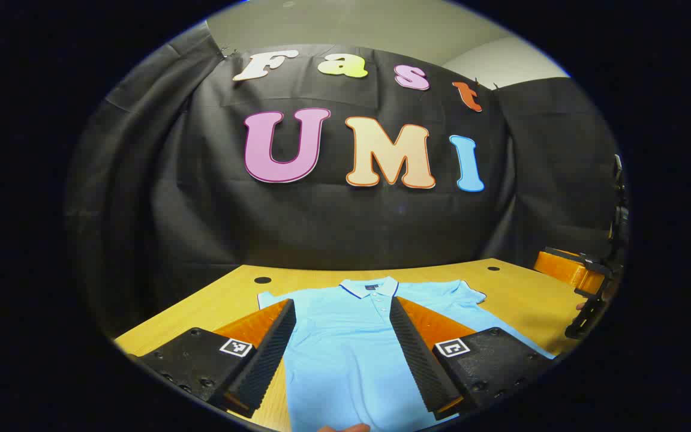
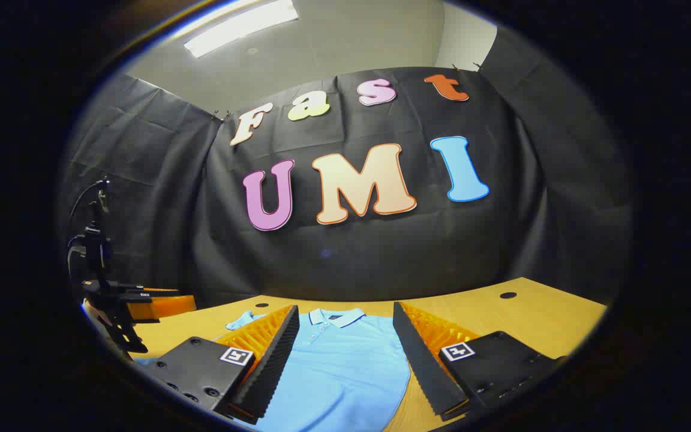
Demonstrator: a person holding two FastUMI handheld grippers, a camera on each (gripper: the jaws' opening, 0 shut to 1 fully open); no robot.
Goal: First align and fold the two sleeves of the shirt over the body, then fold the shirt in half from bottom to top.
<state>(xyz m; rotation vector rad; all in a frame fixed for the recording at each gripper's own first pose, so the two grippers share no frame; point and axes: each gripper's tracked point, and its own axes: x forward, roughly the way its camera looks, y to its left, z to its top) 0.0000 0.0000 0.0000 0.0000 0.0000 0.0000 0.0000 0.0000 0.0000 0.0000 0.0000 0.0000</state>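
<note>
Your light blue short-sleeved polo shirt (image 1: 345,336) lies flat and face up on the light wooden surface (image 1: 525,294), its white-trimmed collar (image 1: 370,288) pointing toward the black cloth wall and both sleeves spread out to the sides, unfolded. In the left gripper view, your left gripper (image 1: 341,354) hangs just above the shirt's chest with its two fingers spread wide, nothing between them; the button placket shows in the gap. At the right edge of that view the other gripper (image 1: 585,288) appears, well apart from the shirt's right sleeve (image 1: 462,292). In the right gripper view, your right gripper (image 2: 345,366) is likewise wide open and holds nothing, with the shirt (image 2: 339,366) framed between its fingers and the collar (image 2: 336,317) ahead. The left gripper (image 2: 120,312) shows at the left edge of that view, over the surface (image 2: 537,315) near the shirt's far sleeve (image 2: 240,321).
</note>
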